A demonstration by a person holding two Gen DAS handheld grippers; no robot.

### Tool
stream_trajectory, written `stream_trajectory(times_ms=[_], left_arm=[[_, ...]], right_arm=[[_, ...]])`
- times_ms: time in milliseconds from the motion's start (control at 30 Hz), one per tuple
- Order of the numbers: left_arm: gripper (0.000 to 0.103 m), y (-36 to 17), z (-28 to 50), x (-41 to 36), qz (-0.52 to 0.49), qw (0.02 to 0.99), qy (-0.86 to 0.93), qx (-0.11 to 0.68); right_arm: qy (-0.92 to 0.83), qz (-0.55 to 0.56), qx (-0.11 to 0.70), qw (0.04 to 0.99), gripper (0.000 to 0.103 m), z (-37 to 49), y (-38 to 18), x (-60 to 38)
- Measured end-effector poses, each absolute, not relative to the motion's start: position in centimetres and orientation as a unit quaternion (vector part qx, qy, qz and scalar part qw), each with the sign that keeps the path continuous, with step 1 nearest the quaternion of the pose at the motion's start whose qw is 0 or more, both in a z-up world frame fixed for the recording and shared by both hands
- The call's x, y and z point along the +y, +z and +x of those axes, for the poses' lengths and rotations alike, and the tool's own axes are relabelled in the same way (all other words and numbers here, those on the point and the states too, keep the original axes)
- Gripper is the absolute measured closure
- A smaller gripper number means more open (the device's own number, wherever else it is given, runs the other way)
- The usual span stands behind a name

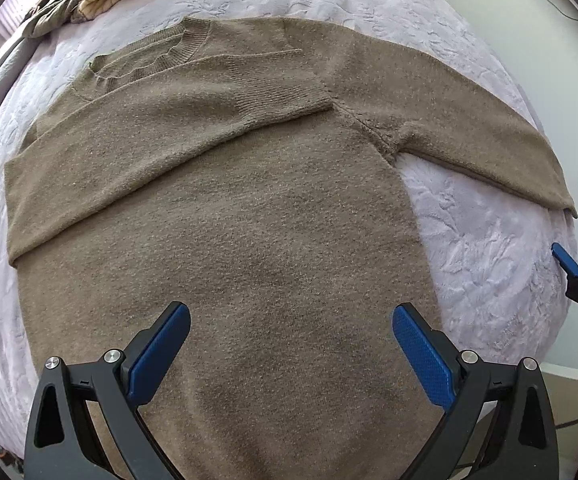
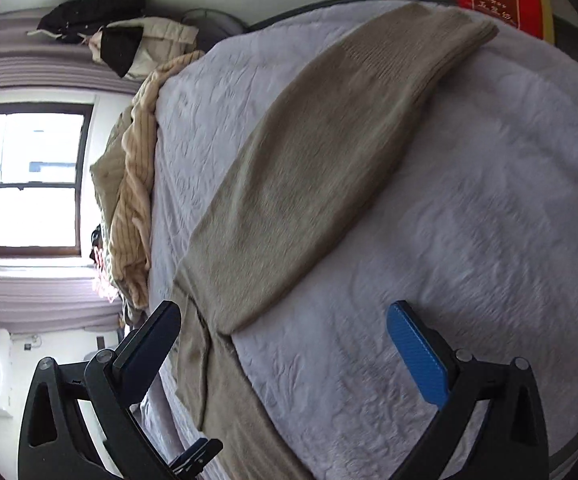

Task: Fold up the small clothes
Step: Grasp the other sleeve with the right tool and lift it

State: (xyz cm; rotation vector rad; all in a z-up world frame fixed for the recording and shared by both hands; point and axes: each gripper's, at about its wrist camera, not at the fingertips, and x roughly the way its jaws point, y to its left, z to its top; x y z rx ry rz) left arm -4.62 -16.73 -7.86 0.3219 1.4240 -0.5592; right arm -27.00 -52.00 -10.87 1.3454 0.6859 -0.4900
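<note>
A taupe knit sweater point(image 1: 225, 216) lies flat on the lavender bedspread point(image 1: 469, 248), one sleeve point(image 1: 161, 120) folded across its chest, the other sleeve point(image 2: 313, 168) stretched out sideways.

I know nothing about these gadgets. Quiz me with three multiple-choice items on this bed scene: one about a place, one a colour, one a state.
1. Where does the sweater lie?
A. on the pale bedspread
B. on a chair
C. on the floor

2. What colour are the gripper pads?
A. red
B. blue
C. yellow

3. How are the sweater's sleeves?
A. both spread out
B. both folded in
C. one folded across the chest, one stretched out

Answers: 1 A, bedspread shows all round it. 2 B, blue pads face each other in both views. 3 C, one cuff lies on the chest; the other sleeve extends sideways.
</note>
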Motion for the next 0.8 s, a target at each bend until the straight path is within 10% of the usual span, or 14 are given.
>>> stream_trajectory(times_ms=[367,533,800], left_arm=[[0.002,-8.5,-5.1,-19.6,0.152,0.711,-0.266,0.632],[0.002,-8.2,-4.8,-19.9,0.141,0.722,-0.266,0.623],[0.002,-8.2,-2.8,-17.5,0.109,0.725,-0.255,0.631]], right_arm=[[-0.2,0.689,0.178,0.674,0.003,-28.3,-12.9,-58.2],[-0.156,0.749,0.129,0.631,0.092,-27.7,-15.1,-58.3],[-0.102,0.717,0.125,0.678,0.096,-24.1,-11.7,-56.7]])
